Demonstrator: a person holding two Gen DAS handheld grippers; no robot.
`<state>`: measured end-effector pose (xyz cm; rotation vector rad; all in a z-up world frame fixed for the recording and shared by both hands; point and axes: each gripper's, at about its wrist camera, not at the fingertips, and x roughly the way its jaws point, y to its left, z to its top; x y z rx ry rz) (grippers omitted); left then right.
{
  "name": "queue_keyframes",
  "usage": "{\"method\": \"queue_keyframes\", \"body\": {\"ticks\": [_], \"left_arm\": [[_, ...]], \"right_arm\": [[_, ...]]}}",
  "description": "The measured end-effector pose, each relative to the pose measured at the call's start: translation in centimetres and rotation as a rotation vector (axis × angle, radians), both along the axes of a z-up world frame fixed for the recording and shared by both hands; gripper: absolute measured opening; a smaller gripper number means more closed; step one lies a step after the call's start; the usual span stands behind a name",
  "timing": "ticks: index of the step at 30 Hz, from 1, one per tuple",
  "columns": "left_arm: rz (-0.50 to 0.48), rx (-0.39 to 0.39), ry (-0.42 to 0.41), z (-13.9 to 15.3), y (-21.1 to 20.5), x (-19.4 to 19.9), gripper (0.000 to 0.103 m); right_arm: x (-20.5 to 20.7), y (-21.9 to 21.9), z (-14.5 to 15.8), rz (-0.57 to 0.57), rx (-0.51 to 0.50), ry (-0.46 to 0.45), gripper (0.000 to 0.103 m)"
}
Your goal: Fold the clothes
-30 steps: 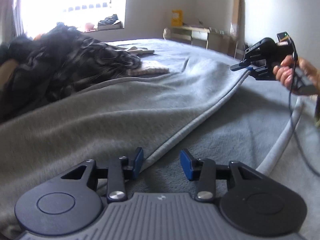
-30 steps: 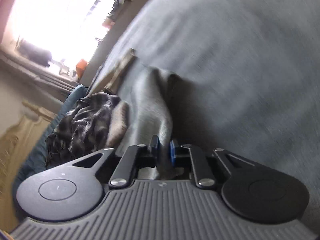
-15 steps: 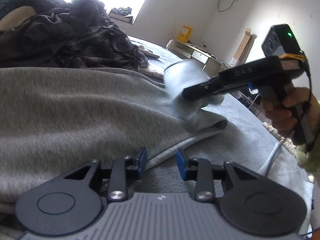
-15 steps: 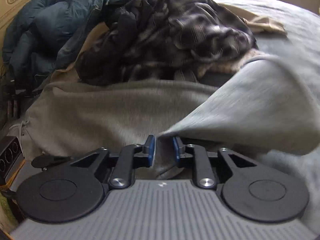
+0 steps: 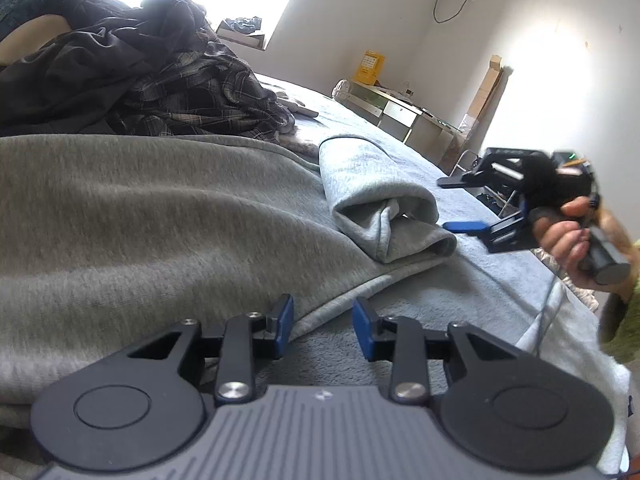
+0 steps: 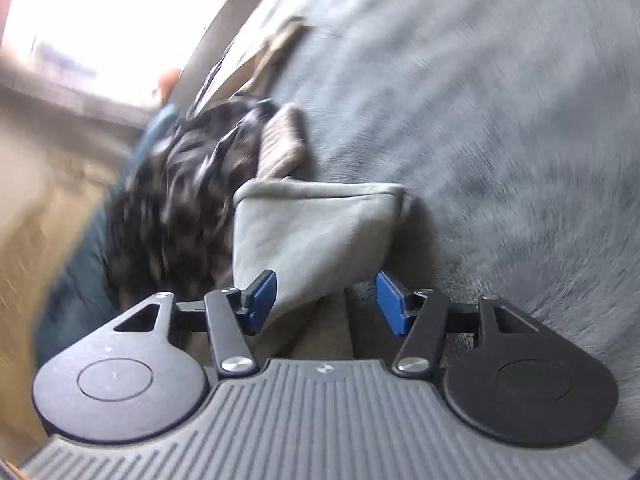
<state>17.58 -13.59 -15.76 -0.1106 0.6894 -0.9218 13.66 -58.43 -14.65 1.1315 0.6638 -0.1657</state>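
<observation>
Bed (image 5: pixel 460 280): blue-grey cover, carries everything below.

Grey sweatshirt (image 5: pixel 160 208): largest task item, spread flat across the near part of the bed, hem edge running just ahead of the left tool. One fold judged done: the sleeve (image 5: pixel 372 200) lies turned in over the body as a loose roll, its cuff end open and bulging, not pressed flat. Remaining, by judgement: flatten that sleeve, bring in the other side (not visible here), fold the body down.

Dark clothes pile (image 5: pixel 152 80): plaid and black garments heaped beyond the sweatshirt, unfolded; all still to do.

Right tool (image 5: pixel 464 204): jaws spread wide, empty, held just off the sleeve end, apart from the cloth. Its own view is motion-blurred.

Left tool (image 5: pixel 322 324): jaws parted moderately, gripping nothing, low over the sweatshirt's hem edge; whether a pad touches the cloth cannot be told.

Overall: early stage, one garment partly folded.
</observation>
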Motion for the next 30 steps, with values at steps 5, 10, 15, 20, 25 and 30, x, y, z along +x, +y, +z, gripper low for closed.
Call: {"method": "queue_keyframes", "body": {"ticks": [5,10,15,20,25,30], "left_arm": [[-0.003,0.011,-0.02,0.0,-0.2,-0.2,0.035],[-0.005,0.002,-0.013,-0.2,-0.2,-0.1,0.035],[-0.006,-0.001,-0.013,-0.1,-0.1,-0.1,0.036],[-0.006,0.0,-0.013,-0.1,-0.2,-0.1,0.036],[-0.006,0.003,-0.014,-0.1,-0.2,-0.2,0.035],[-0.006,0.001,-0.013,-0.2,-0.1,0.0,0.035]], "right_arm": [[2.4,-0.1,-0.7,-0.069,-0.049,-0.022,0.015],[7.7,2.8,6.9,0.041,-0.203,-0.231,0.014],[11.9,8.3,11.9,0.279,-0.236,-0.414,0.062],[9.3,8.8,11.4,0.293,-0.401,-0.362,0.064],[5.5,4.0,4.9,0.117,-0.283,-0.036,0.064],[3.7,2.4,1.6,0.059,-0.165,0.035,0.063]]}}
